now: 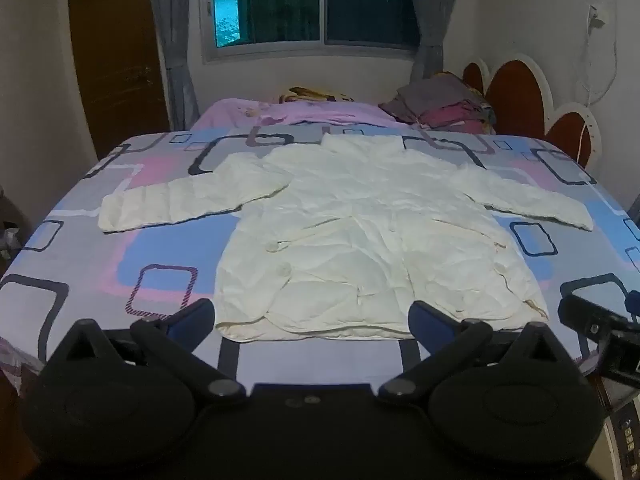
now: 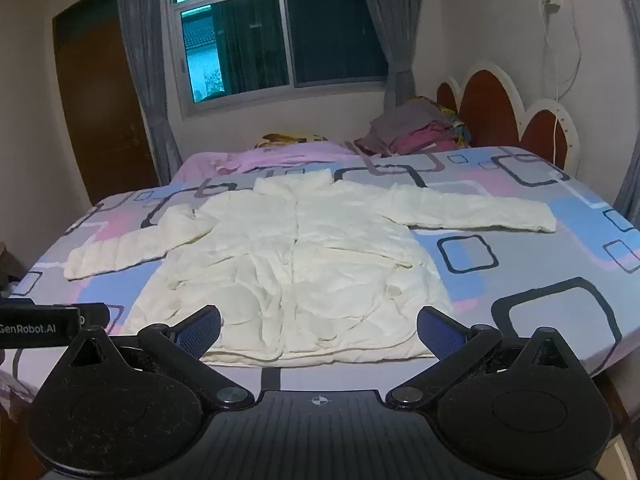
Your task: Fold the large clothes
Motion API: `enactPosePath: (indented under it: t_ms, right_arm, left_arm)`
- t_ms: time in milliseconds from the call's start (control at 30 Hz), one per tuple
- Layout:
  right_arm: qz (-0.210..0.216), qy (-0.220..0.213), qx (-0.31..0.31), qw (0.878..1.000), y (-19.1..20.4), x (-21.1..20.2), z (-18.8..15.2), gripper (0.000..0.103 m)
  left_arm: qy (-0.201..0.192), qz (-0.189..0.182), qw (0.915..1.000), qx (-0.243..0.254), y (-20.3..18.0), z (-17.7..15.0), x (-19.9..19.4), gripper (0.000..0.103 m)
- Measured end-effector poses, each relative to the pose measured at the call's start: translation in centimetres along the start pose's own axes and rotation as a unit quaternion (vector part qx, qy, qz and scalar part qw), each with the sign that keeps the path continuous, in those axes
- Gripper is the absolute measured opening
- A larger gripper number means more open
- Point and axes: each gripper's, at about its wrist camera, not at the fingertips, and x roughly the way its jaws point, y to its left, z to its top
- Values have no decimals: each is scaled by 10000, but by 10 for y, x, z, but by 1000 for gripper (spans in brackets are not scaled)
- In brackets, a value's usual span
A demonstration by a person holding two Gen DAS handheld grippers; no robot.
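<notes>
Just beyond the spread fingers of both claws, a white jacket (image 1: 360,232) lies flat on the bed (image 1: 80,248), its hem nearest the cameras and its collar toward the window (image 1: 304,0). The left claw (image 1: 312,316) stands wide, holding nothing, its tips level with the hem but not clearly touching it. The right claw (image 2: 318,330) is likewise wide and holds nothing; part of it shows at the right edge of the left view. Whether the fingertips touch the cloth cannot be told. The jacket is puffy and wrinkled, sleeves stretched out to both sides, buttons showing on the front. A pile of folded clothes (image 2: 412,130) sits by the headboard (image 2: 492,108).
</notes>
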Motion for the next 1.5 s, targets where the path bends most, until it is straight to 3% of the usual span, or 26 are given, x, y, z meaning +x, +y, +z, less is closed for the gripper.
enactPosePath:
  t_ms: [133,200,533,1500]
  right_arm:
    - [-76,-76,-113,9999,0,-3,-2,103]
    - [-103,-77,-156,9998,2,-6,-2,103]
    - [-111,87,-108,9998,4,-9,-5,103]
    - [-94,6,-167,9998,13,-4,-2,103]
  left_arm:
    - [-19,-51,10000,-14,-7,-2,0,103]
    - [-130,-147,9995,-243,9,-5,-8,103]
    - [6,-27,9999,-108,0,-15,-14,103]
    - [67,0,9999,-159,9,-15,-9,103]
